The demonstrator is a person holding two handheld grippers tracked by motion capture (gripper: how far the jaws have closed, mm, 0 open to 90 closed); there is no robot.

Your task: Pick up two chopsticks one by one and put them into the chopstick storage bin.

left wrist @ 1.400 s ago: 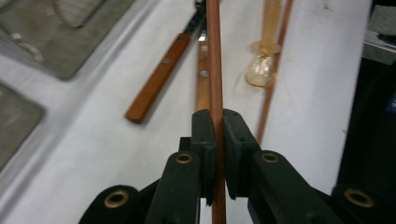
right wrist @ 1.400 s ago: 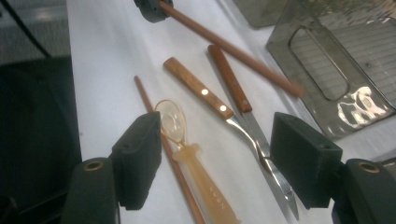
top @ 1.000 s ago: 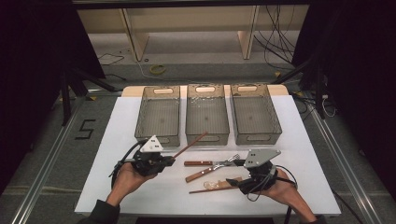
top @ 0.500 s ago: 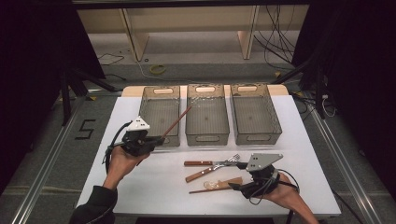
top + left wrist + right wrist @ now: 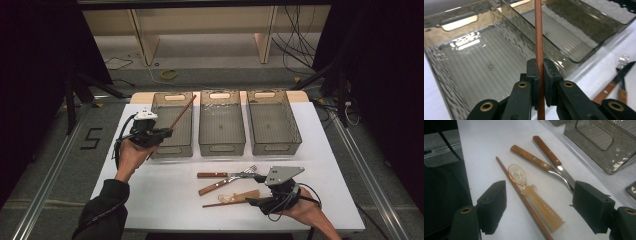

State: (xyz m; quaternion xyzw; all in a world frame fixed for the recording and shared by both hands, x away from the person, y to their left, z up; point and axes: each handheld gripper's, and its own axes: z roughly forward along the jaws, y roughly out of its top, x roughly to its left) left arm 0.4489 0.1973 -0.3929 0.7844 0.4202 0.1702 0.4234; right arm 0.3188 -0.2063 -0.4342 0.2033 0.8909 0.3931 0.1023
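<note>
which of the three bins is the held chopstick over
The left bin, nearest the left claw; its chopstick slants over it, while the other two bins sit farther right.

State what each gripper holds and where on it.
The left gripper clamps a thin reddish-brown wooden chopstick near its lower end, over the leftmost smoky clear plastic bin. The right gripper stands open and holds nothing.

A white table (image 5: 150,190) fills the frame's middle; the centre bin (image 5: 222,122) and right bin (image 5: 272,120) sit at its upper edge.
</note>
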